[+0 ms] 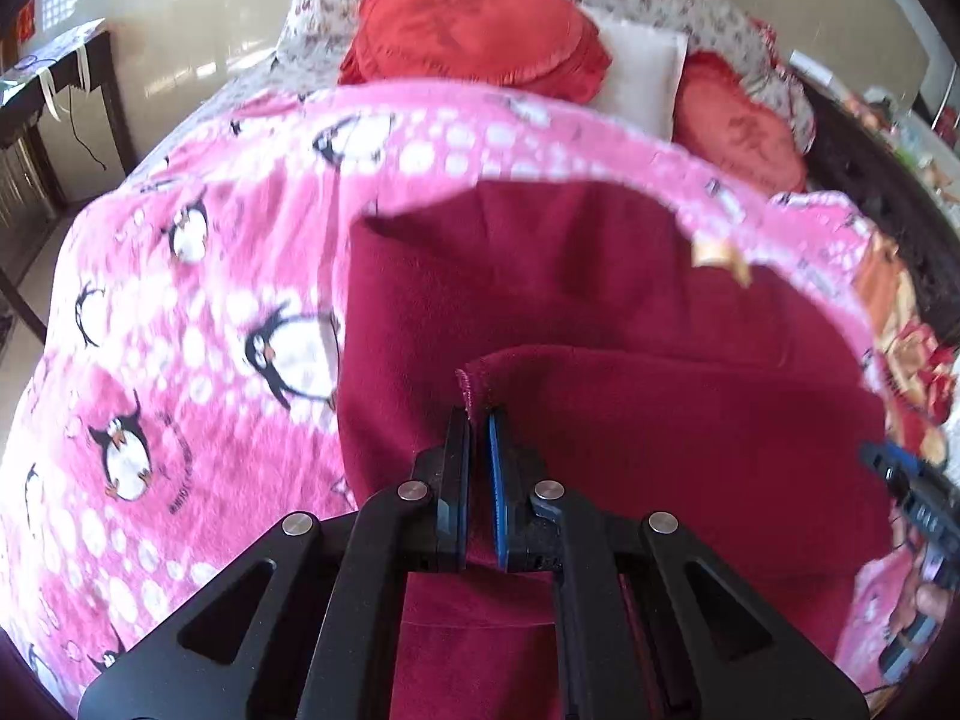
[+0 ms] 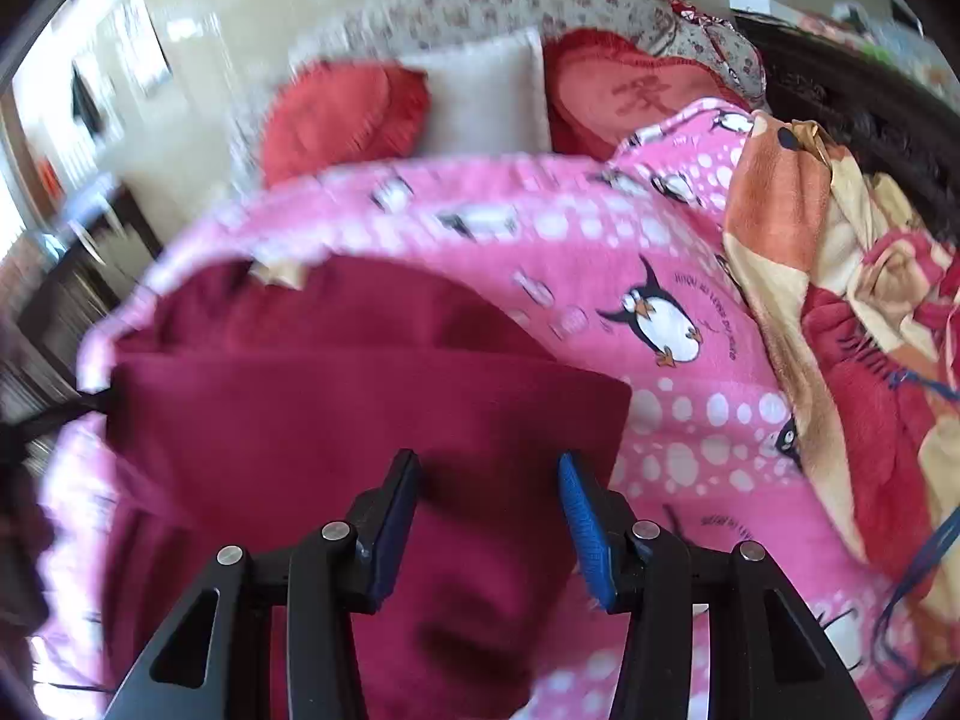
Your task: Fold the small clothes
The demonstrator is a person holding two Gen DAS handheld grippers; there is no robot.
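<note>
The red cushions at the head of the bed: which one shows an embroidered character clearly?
The heart-shaped red cushion right of the white pillow. A character shows on its face; the rounder red cushion left of the pillow looks blurred and plain there.

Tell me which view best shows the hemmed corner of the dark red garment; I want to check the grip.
The left wrist view: the hemmed corner sticks up right between the shut left gripper. The right wrist view shows only the garment's broad folded body under the open right gripper, with no hem visible.
</note>
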